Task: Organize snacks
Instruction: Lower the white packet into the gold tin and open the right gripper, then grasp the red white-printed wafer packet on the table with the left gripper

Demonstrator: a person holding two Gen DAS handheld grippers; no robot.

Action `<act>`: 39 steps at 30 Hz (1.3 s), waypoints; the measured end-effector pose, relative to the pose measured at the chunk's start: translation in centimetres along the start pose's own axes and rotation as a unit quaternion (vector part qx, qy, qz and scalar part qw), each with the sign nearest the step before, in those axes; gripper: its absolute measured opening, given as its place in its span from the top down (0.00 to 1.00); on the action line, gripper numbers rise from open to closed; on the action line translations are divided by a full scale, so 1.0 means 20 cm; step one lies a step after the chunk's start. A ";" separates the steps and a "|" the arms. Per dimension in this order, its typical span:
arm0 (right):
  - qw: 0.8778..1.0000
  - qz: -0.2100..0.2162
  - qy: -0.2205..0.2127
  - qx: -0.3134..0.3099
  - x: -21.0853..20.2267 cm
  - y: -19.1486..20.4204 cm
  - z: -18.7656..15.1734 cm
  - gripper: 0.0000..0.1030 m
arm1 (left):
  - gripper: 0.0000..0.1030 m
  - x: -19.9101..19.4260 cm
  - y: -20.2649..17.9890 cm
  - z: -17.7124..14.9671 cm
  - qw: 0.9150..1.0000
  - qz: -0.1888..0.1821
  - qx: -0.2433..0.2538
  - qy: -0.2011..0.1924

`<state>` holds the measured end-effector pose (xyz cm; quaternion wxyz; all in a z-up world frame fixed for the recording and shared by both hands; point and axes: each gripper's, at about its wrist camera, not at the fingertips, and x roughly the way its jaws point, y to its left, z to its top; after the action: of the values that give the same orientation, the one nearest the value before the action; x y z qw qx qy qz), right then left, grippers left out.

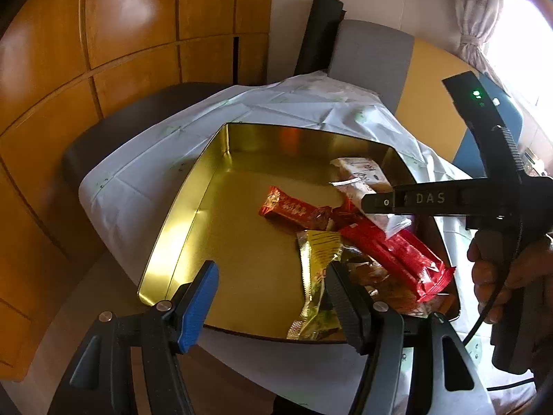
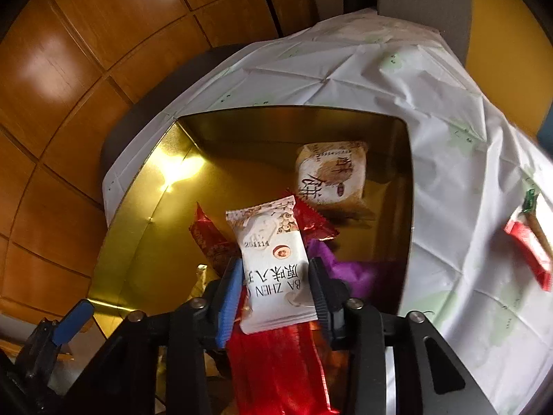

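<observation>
My right gripper [image 2: 274, 290] is clamped on a white snack packet [image 2: 273, 259] held over the gold tin [image 2: 131, 242]. I'd lower it before letting go. My left gripper [image 1: 271, 297] hangs unclenched and empty at the tin's six o'clock rim. I count one tin and one loose red snack [image 2: 528, 242] at three o'clock.

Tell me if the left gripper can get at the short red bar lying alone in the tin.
Probably yes. The left gripper is open over the tin, and the short red bar lies uncovered on bare floor ahead of it.
</observation>
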<state>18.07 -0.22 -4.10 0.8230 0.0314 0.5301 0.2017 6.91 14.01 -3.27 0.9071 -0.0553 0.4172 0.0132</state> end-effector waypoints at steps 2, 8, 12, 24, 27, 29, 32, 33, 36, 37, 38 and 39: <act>1.000 -0.002 0.000 -0.004 -0.01 0.00 0.00 0.61 | 0.37 0.00 0.00 0.00 1.000 0.001 -0.001 -0.001; 0.999 0.022 -0.028 0.017 -0.12 -0.02 -0.03 0.49 | 0.37 -0.01 -0.01 0.00 1.000 -0.001 0.000 -0.003; 0.999 0.022 -0.040 0.018 -0.18 -0.03 -0.06 0.49 | 0.37 -0.03 -0.02 0.00 1.000 -0.002 0.003 -0.006; 0.997 -0.004 -0.078 0.014 -0.39 -0.15 -0.23 0.49 | 0.37 -0.10 -0.08 -0.01 1.000 -0.005 0.020 -0.018; 0.996 -0.015 -0.085 0.016 -0.45 -0.22 -0.28 0.49 | 0.37 -0.11 -0.11 -0.01 0.999 -0.008 0.027 -0.021; 0.996 -0.023 -0.089 0.020 -0.49 -0.26 -0.31 0.49 | 0.37 -0.12 -0.13 -0.01 0.999 -0.010 0.032 -0.021; 0.995 -0.035 -0.091 0.030 -0.53 -0.34 -0.36 0.49 | 0.37 -0.13 -0.16 -0.01 0.999 -0.013 0.039 -0.022; 0.995 -0.038 -0.091 0.033 -0.53 -0.37 -0.37 0.49 | 0.37 -0.13 -0.17 -0.01 0.999 -0.014 0.041 -0.022; 0.994 -0.051 -0.088 0.045 -0.56 -0.45 -0.43 0.49 | 0.37 -0.14 -0.20 -0.01 0.998 -0.016 0.051 -0.023; 0.994 -0.056 -0.087 0.047 -0.56 -0.47 -0.44 0.49 | 0.37 -0.14 -0.21 -0.01 0.998 -0.017 0.052 -0.023; 0.993 -0.061 -0.086 0.048 -0.57 -0.50 -0.46 0.49 | 0.37 -0.14 -0.23 -0.01 0.998 -0.018 0.054 -0.023; 0.993 -0.067 -0.084 0.050 -0.57 -0.53 -0.49 0.49 | 0.37 -0.14 -0.24 -0.01 0.998 -0.019 0.057 -0.023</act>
<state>8.49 -15.65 -1.31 0.8738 0.0533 0.4693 0.1159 5.14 9.35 -0.84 0.9181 -0.0116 0.3953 -0.0268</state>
